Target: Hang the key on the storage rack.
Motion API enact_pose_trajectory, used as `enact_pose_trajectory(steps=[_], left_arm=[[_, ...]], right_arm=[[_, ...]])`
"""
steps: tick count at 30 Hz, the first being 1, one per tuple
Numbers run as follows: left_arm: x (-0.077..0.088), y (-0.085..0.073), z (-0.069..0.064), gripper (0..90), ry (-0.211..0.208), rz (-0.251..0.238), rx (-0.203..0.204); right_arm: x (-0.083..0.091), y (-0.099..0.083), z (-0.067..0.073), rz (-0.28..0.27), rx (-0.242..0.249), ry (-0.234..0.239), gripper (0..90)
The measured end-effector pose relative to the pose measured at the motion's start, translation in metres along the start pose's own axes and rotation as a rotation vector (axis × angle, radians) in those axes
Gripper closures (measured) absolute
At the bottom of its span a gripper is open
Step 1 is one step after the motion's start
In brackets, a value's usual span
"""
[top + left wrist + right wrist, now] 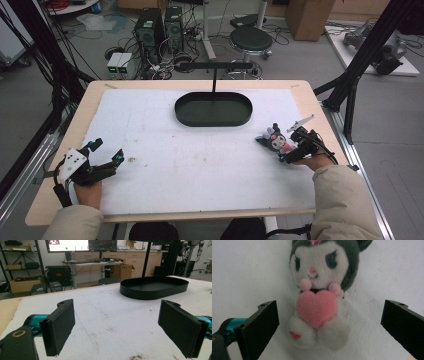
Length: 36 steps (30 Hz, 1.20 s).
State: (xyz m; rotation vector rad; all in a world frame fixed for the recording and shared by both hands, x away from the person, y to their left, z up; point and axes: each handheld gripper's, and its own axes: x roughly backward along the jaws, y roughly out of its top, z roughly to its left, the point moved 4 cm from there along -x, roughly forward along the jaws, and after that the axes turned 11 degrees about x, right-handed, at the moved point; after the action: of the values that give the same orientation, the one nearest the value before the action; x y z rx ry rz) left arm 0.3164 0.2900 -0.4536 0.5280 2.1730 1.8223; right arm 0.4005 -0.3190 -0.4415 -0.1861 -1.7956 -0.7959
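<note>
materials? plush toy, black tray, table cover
Plush toy: soft fuzzy fabric, matte pile visible, pink heart likewise. Black tray: thin rigid wall, dull sheen, probably plastic or painted metal. Table cover: white, matte, slightly grainy and stained, looks like foam or felt sheet; can't be sure.

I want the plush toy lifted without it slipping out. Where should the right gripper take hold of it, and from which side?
Probably across the body at the pink heart, coming straight down from above. The plush toy lies face up on the white mat, and the right gripper hangs open with a jaw on each side of it. The torso is narrower than the head, so the jaws should fit.
</note>
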Motion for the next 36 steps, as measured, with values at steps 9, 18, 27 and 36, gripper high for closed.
enact_pose_trajectory(steps=[9,18,27,36], left_arm=[[0.000,0.000,0.000,14.4,0.000,0.000,0.000],[0.000,0.000,0.000,14.4,-0.001,-0.001,0.000],[0.000,0.000,0.000,14.5,0.000,0.000,0.000],[0.000,0.000,0.000,14.4,-0.001,-0.001,0.003]], right_arm=[[-0.005,-0.001,-0.002,0.057,0.010,-0.016,14.8],[-0.002,0.000,-0.002,0.051,0.030,0.016,47.7],[0.001,0.000,-0.002,0.045,-0.026,0.021,54.8],[0.007,0.009,-0.001,-0.002,-0.058,0.040,56.0]])
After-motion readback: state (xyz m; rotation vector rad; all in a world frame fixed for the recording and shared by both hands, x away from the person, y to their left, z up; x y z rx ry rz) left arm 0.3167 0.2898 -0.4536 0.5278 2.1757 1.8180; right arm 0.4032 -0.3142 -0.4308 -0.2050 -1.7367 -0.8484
